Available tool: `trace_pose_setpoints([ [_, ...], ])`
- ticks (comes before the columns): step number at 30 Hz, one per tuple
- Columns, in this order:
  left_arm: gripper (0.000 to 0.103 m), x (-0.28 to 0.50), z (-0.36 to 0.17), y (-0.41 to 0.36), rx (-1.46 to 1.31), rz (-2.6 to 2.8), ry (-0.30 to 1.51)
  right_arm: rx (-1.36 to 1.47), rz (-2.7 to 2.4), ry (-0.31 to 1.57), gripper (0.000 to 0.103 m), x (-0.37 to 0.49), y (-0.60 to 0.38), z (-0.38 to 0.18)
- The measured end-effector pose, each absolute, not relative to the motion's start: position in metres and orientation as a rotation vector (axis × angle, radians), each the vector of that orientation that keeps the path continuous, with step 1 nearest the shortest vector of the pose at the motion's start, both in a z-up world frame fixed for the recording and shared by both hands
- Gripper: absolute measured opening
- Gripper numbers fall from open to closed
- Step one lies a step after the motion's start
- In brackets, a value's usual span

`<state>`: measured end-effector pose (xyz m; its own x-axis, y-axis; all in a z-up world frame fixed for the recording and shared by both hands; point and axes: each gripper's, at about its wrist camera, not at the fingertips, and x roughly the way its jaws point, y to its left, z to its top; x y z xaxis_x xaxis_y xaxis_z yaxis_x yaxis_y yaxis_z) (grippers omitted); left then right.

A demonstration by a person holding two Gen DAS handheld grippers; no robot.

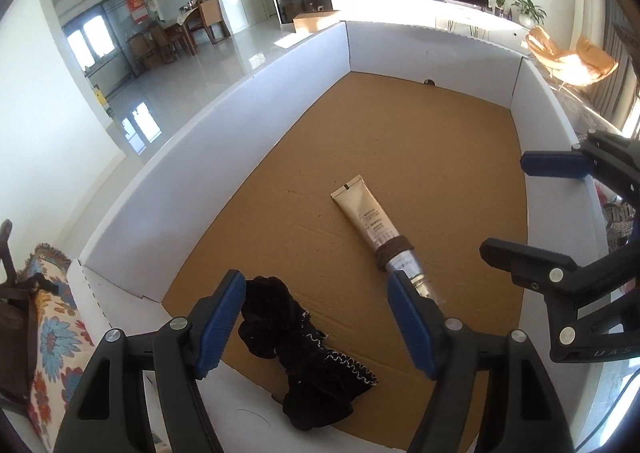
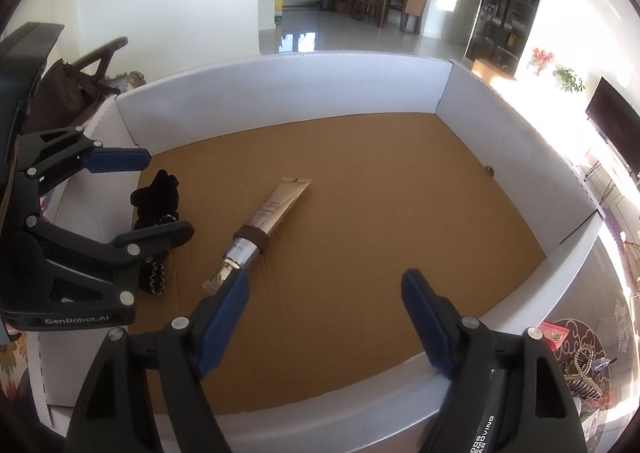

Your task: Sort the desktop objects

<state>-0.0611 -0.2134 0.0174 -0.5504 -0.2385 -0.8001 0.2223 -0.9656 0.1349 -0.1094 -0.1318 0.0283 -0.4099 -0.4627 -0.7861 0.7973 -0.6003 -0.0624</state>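
left hand-held gripper (image 1: 316, 317) open, right hand-held gripper (image 2: 326, 317) open

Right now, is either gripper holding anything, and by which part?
Nothing is held. Both the left gripper and the right gripper are open; the black scrunchie and the tube lie free on the box floor.

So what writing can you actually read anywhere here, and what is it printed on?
"GenRobot.AI": on the black body of the left gripper, right wrist view.
"DAS": partly cut off, on the right gripper, left wrist view.
"MOVING": part of a white label on the right gripper's own body, right wrist view; the rest is cut off.
Cream tube: small print, too blurred to read.
Red poster on the far glass door: unreadable.
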Motion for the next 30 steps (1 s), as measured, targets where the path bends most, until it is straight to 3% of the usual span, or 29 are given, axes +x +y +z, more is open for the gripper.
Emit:
trace_pose_setpoints([
  [2, 0.072, -0.053, 0.026, -0.215, 1.233, -2.578, 0.055, 0.91, -2.104, 0.488, 0.084, -0.106, -0.12, 0.038],
  [5, 0.075, -0.034, 0.051, -0.213, 1.059, -2.637, 0.134, 0.838, -2.156, 0.403, 0.097, -0.098, -0.096, 0.057],
  [14, 0.076, 0.015, 0.114, -0.129, 0.861, -2.98, 0.351, 0.75, -2.387, 0.27, 0.103, -0.047, 0.036, 0.089],
  [16, 0.092, 0.018, 0.119, -0.097, 0.916, -3.056, 0.367, 0.777, -2.462, 0.224, 0.103, -0.035, 0.077, 0.083],
  [17, 0.1, 0.02, 0.118, -0.081, 0.958, -3.095, 0.365, 0.801, -2.503, 0.207, 0.103, -0.028, 0.1, 0.076],
  [20, 0.1, 0.025, 0.109, -0.027, 1.11, -3.196, 0.313, 0.932, -2.609, 0.203, 0.103, -0.012, 0.162, 0.05],
  [25, 0.1, 0.022, 0.051, 0.051, 1.399, -3.111, 0.069, 1.27, -2.668, 0.229, 0.103, 0.009, 0.244, 0.0],
  [30, 0.1, -0.002, -0.006, 0.076, 1.549, -2.969, -0.032, 1.358, -2.686, 0.255, 0.103, 0.025, 0.271, -0.025],
])
